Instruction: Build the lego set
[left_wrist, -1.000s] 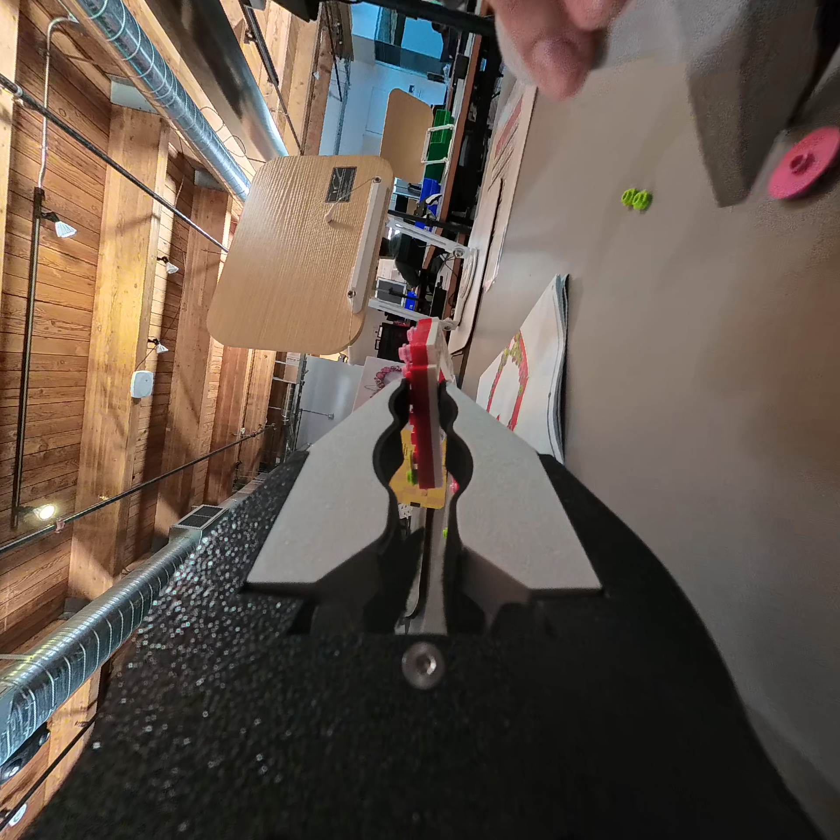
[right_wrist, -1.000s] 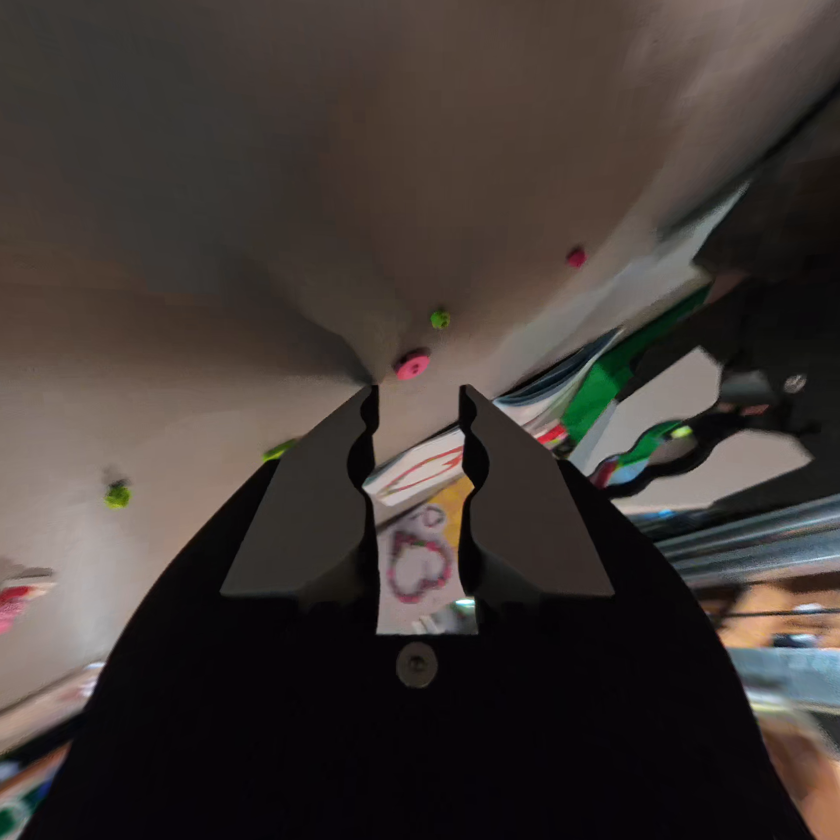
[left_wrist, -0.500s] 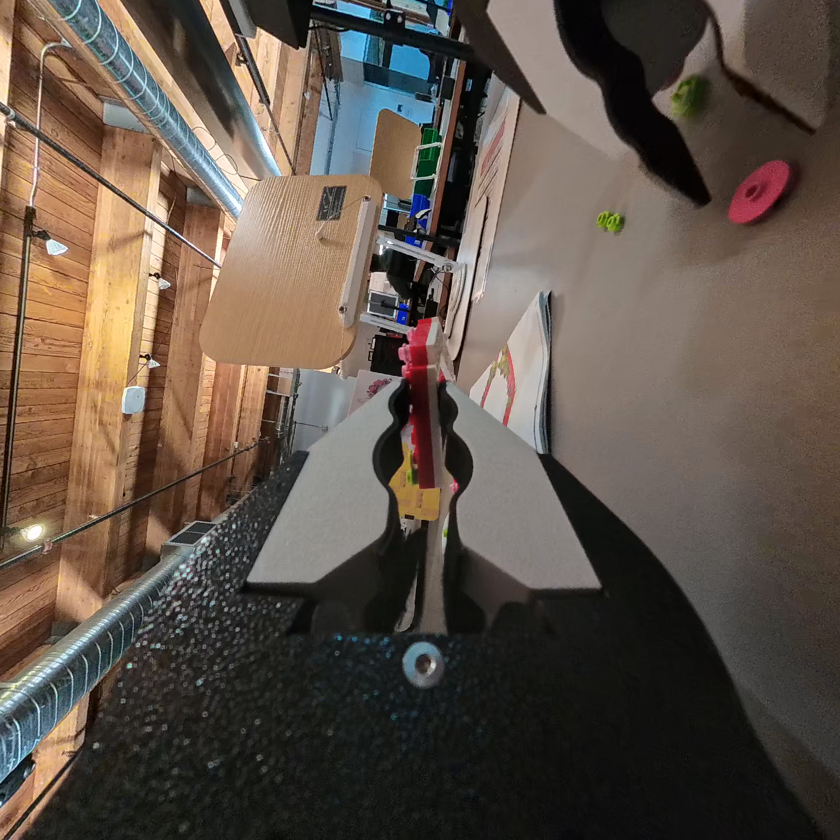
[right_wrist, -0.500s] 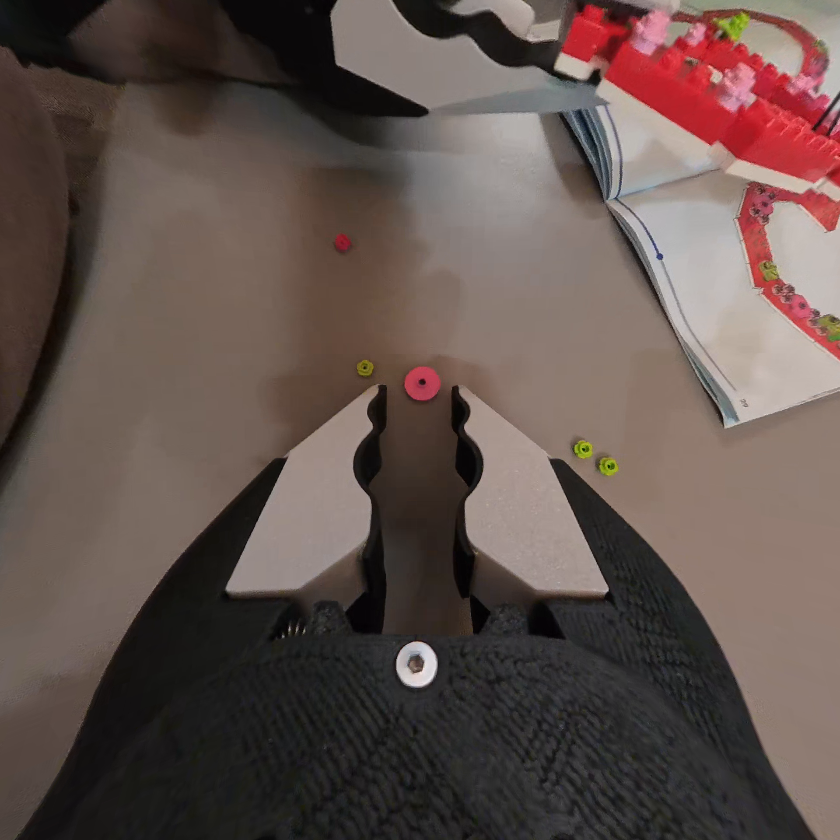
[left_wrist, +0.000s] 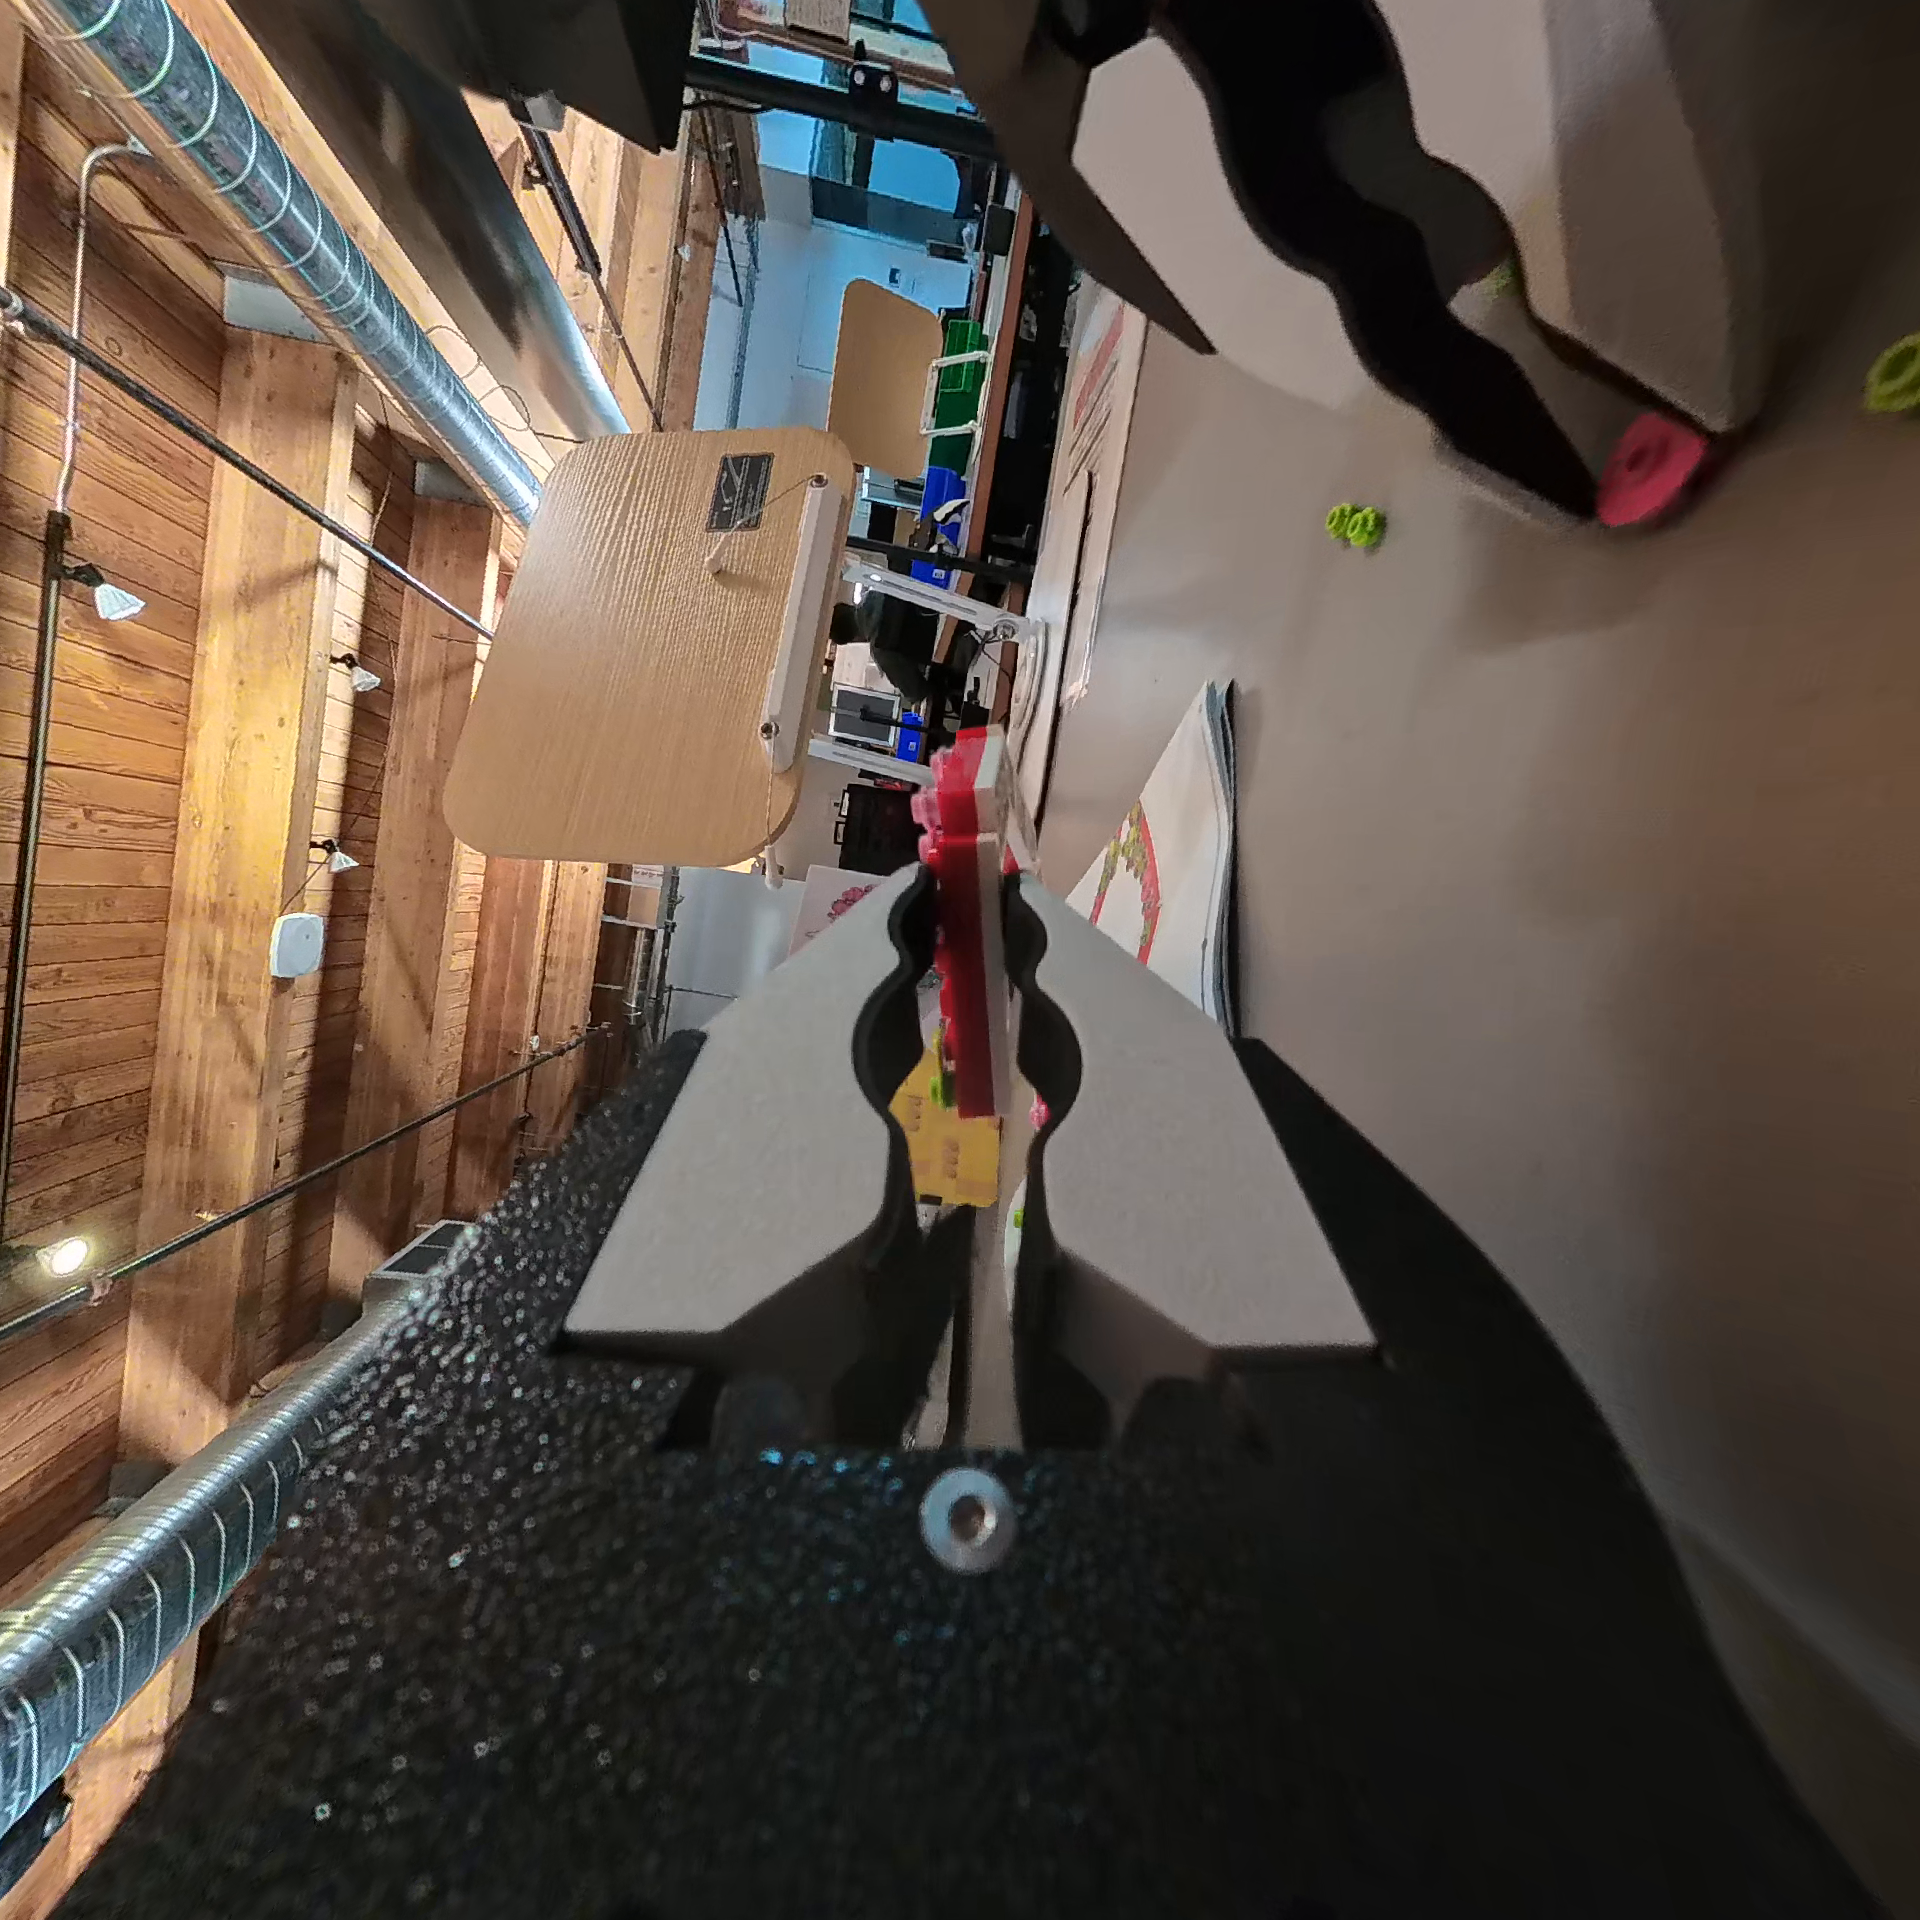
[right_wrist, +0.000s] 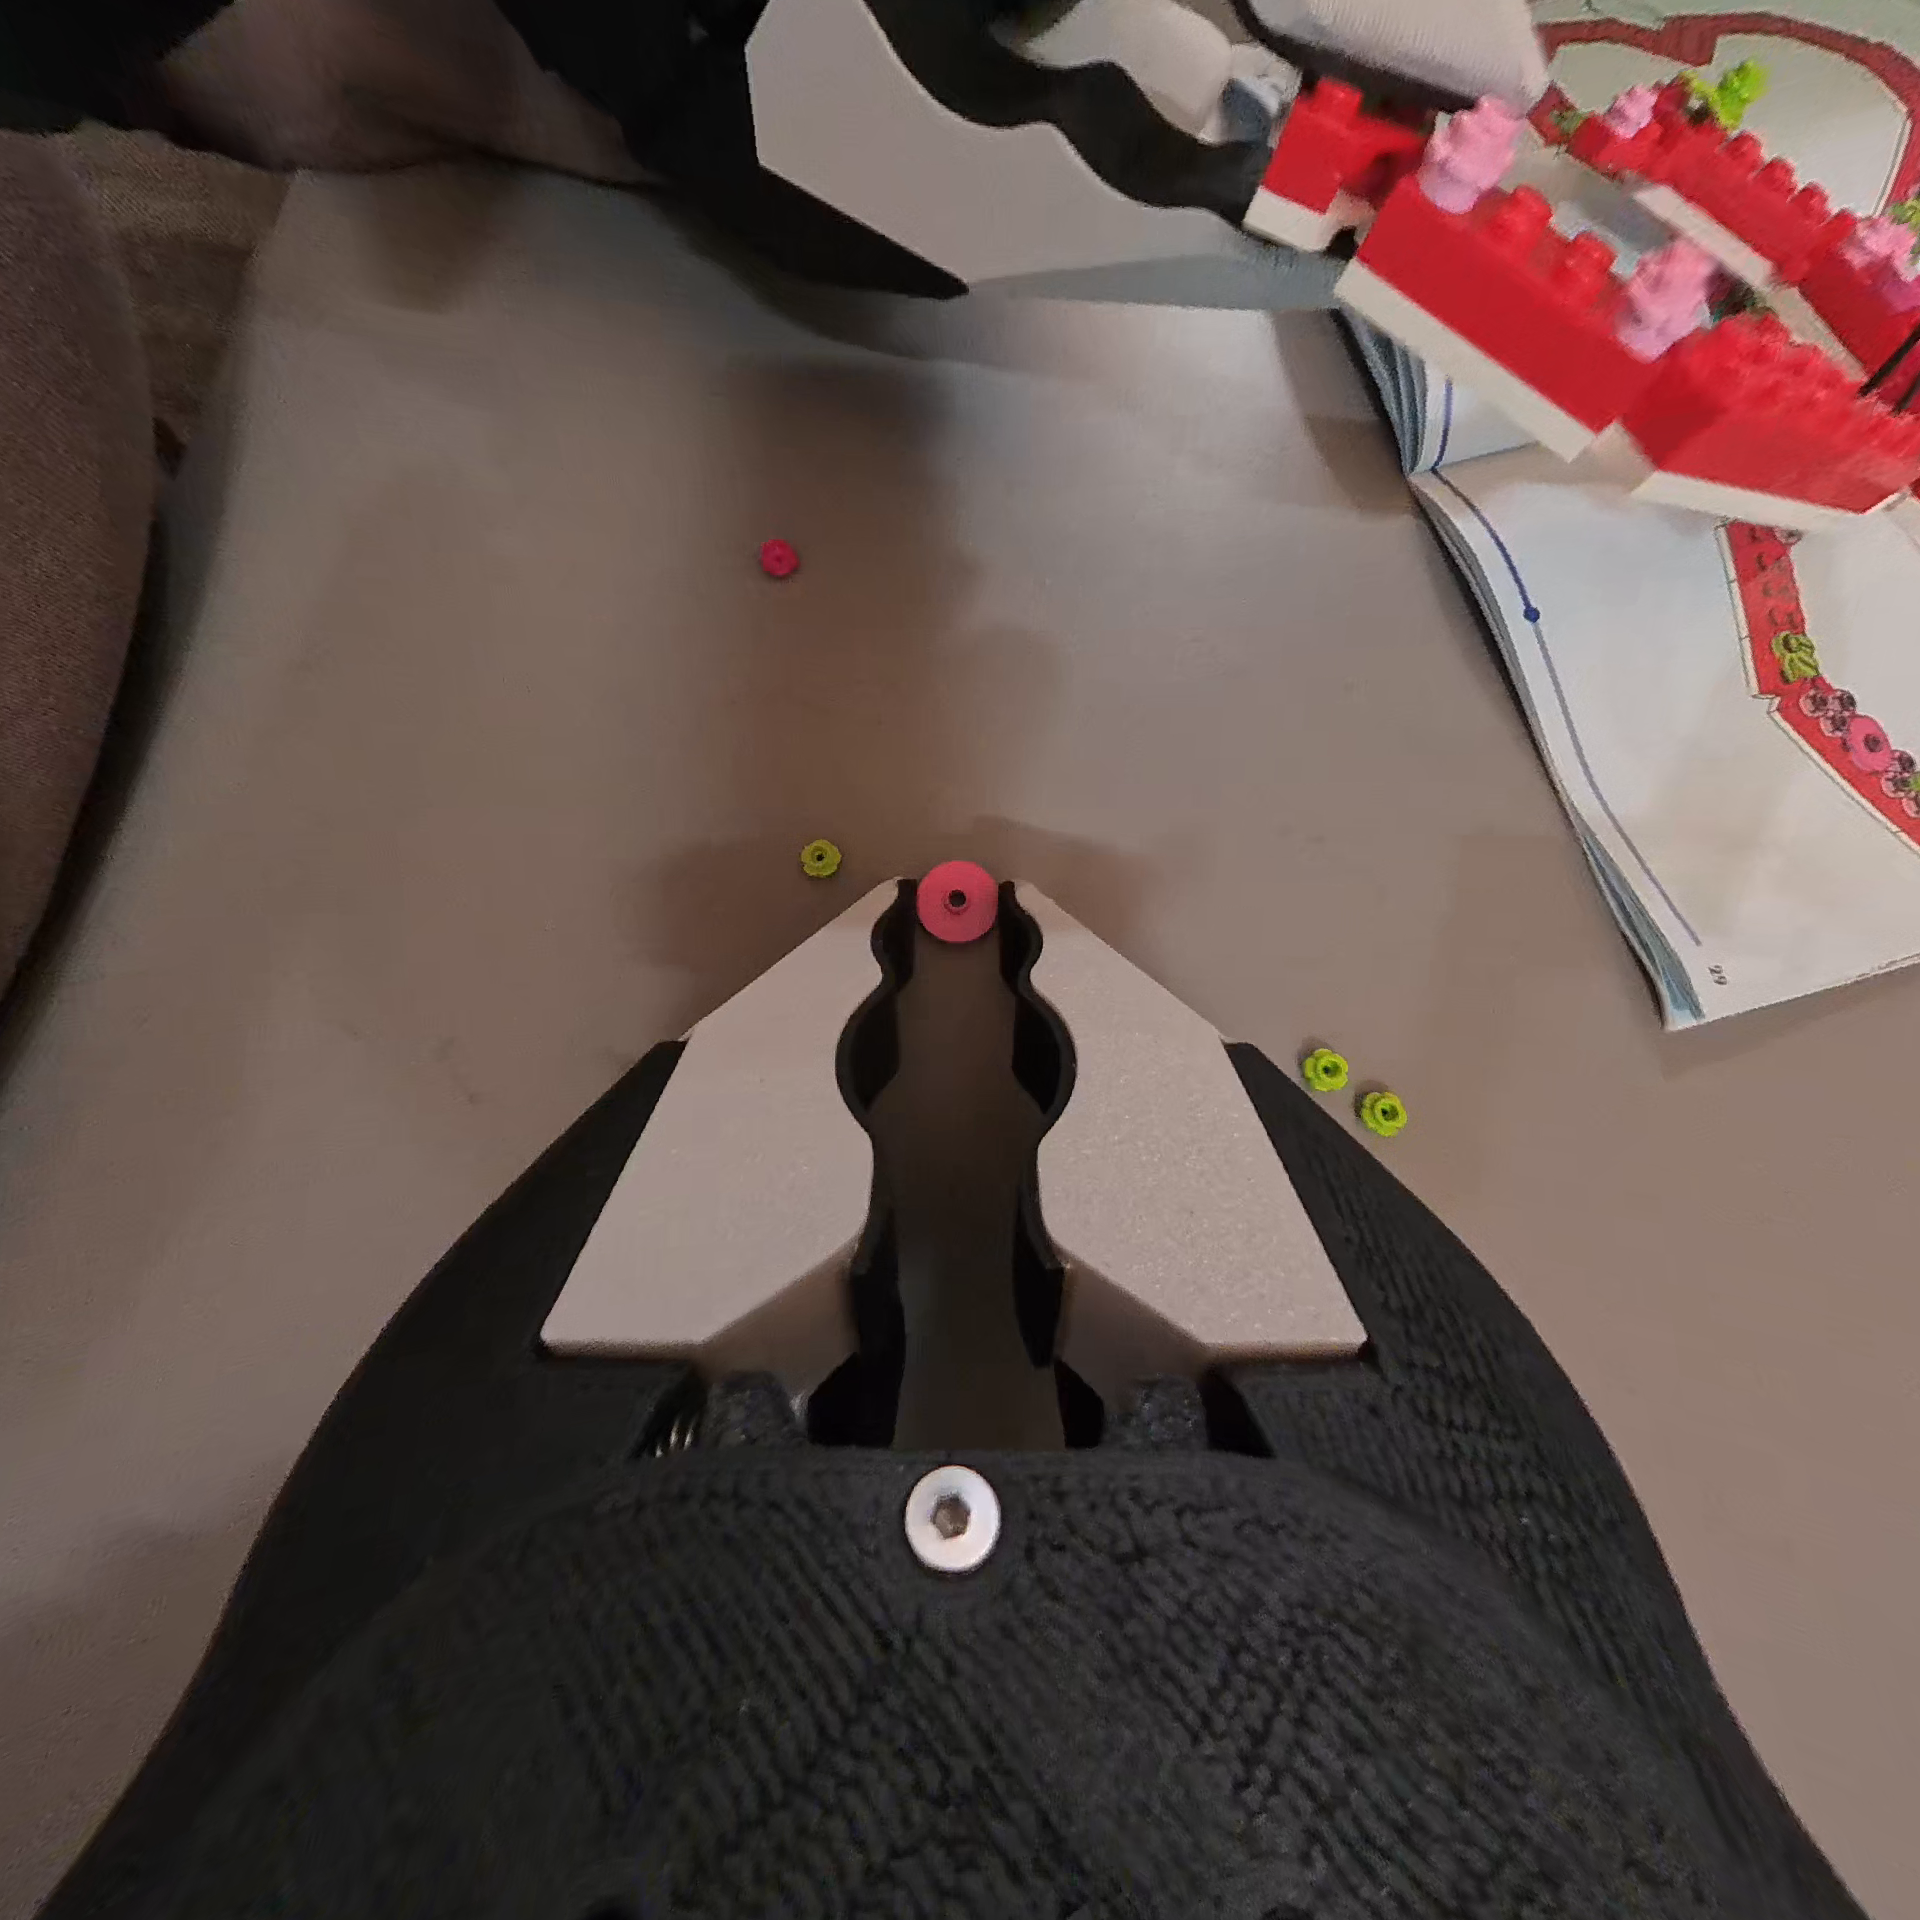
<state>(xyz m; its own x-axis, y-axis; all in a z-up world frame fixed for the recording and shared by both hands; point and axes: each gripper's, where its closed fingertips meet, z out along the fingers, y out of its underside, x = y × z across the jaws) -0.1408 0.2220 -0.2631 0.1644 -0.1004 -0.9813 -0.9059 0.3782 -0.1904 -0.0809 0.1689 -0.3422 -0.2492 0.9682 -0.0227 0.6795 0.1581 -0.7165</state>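
My left gripper (left_wrist: 966, 883) is shut on the red and white lego build (left_wrist: 971, 821), gripping its edge and holding it above the table. In the right wrist view that build (right_wrist: 1558, 301), with pink flower pieces on top, hangs at the upper right in the left gripper (right_wrist: 1226, 177). My right gripper (right_wrist: 956, 904) is down on the grey table (right_wrist: 520, 727), its jaws closed in on a pink round piece (right_wrist: 956, 902) held between the tips. The same piece (left_wrist: 1652, 483) shows at the right gripper's tips in the left wrist view.
An open instruction booklet (right_wrist: 1714, 748) lies at the right under the build. Small lime flower pieces lie loose: one (right_wrist: 821, 858) just left of my right fingertips, two (right_wrist: 1351, 1091) to the right. A small pink stud (right_wrist: 777, 559) lies farther off. A brown cushion (right_wrist: 62, 520) borders the left. Across from one pair of fingers to the other is roughly 11 cm.
My right gripper swung down to the table, moved forward over the pink round piece and narrowed its jaws around it. The left gripper held the build nearly still.
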